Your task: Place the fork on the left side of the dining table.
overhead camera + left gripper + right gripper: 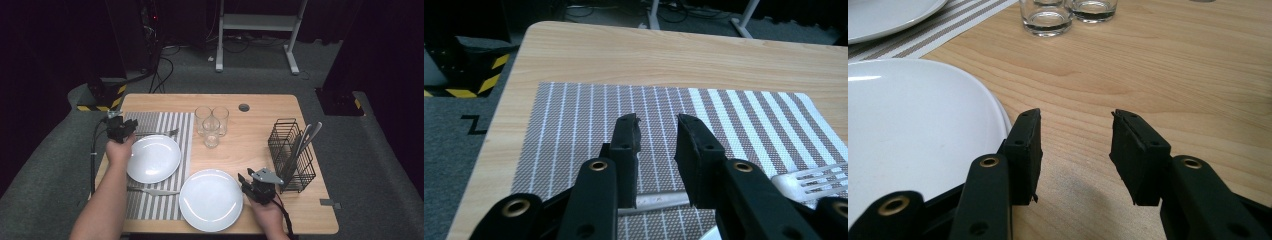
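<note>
Gripper [658, 135] over one fork [744, 187]

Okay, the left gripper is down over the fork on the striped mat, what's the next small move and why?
Probably close the left gripper fully on the fork. Its handle lies crosswise on the striped placemat between the jaws, but a gap seems to remain, so lifting now would likely leave it behind.
</note>
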`<move>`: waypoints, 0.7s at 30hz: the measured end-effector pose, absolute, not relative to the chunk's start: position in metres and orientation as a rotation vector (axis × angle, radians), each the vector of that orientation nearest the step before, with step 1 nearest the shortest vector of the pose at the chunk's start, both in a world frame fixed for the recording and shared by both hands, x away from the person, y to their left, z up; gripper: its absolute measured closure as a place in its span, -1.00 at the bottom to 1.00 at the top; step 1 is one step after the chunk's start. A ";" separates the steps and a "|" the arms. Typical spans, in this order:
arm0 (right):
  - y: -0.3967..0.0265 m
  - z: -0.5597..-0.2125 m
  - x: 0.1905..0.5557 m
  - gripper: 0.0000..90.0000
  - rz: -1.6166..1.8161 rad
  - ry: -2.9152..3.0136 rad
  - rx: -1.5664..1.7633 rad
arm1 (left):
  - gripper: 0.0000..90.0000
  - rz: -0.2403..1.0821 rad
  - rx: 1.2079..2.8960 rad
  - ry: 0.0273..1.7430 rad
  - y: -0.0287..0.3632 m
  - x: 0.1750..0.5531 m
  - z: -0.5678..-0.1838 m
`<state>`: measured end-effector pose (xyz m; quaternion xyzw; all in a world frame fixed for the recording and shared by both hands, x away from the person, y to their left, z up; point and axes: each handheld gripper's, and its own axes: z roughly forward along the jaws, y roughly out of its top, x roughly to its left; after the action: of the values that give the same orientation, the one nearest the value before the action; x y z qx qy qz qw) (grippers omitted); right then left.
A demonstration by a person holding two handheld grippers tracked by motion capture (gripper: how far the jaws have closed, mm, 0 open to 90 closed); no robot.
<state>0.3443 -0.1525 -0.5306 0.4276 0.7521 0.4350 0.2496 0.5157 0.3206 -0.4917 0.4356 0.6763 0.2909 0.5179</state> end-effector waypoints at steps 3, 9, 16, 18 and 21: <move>-0.152 -0.531 0.344 0.23 1.183 2.049 1.166 | 0.59 0.702 1.050 1.630 0.323 0.510 -0.492; -0.152 -0.531 0.344 0.23 1.180 2.052 1.158 | 0.60 0.718 1.056 1.628 0.321 0.499 -0.492; -0.152 -0.531 0.343 0.23 1.187 2.046 1.147 | 0.64 0.737 1.084 1.628 0.311 0.487 -0.491; -0.152 -0.531 0.343 0.23 1.189 2.046 1.139 | 0.64 0.730 1.085 1.633 0.308 0.483 -0.490; -0.152 -0.531 0.343 0.23 1.191 2.046 1.136 | 0.64 0.734 1.093 1.630 0.302 0.477 -0.491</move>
<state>0.3425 -0.1522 -0.5305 0.4182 0.7535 0.4386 0.2549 0.4773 0.3021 -0.4905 0.4518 0.6740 0.3034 0.4996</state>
